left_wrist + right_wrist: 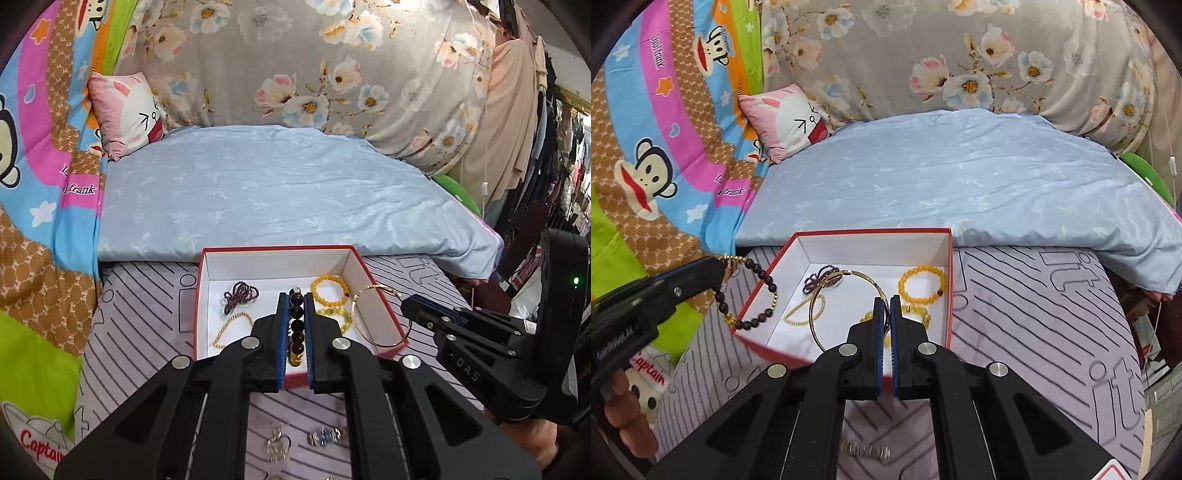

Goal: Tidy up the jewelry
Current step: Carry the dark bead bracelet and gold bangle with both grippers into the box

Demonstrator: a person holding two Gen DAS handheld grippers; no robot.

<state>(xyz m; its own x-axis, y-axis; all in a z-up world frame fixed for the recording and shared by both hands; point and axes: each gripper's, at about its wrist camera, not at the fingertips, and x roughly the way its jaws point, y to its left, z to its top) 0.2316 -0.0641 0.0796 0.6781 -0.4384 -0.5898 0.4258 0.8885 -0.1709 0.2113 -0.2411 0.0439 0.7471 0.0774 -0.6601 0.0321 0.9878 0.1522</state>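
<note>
A red box (pixel 362 264) with a white inside (pixel 951 258) sits on the striped sheet. It holds a yellow bead bracelet (pixel 330 290) (pixel 922 284), a dark purple bead string (pixel 240 295) (pixel 822 277) and a thin gold chain (pixel 232 326) (pixel 801 314). My left gripper (pixel 296 297) is shut on a dark bead bracelet (pixel 296 325), which hangs over the box's left wall in the right wrist view (pixel 753 291). My right gripper (pixel 885 299) is shut on a thin gold bangle (pixel 846 306) over the box; the bangle also shows in the left wrist view (pixel 380 317).
On the striped sheet (pixel 140 295) in front of the box lie a silver watch (pixel 327 435), a silver chain piece (pixel 277 445) and a metal band (pixel 864 450). A folded blue quilt (pixel 277 192) lies behind the box, with a pink cushion (pixel 127 110) and floral bedding beyond.
</note>
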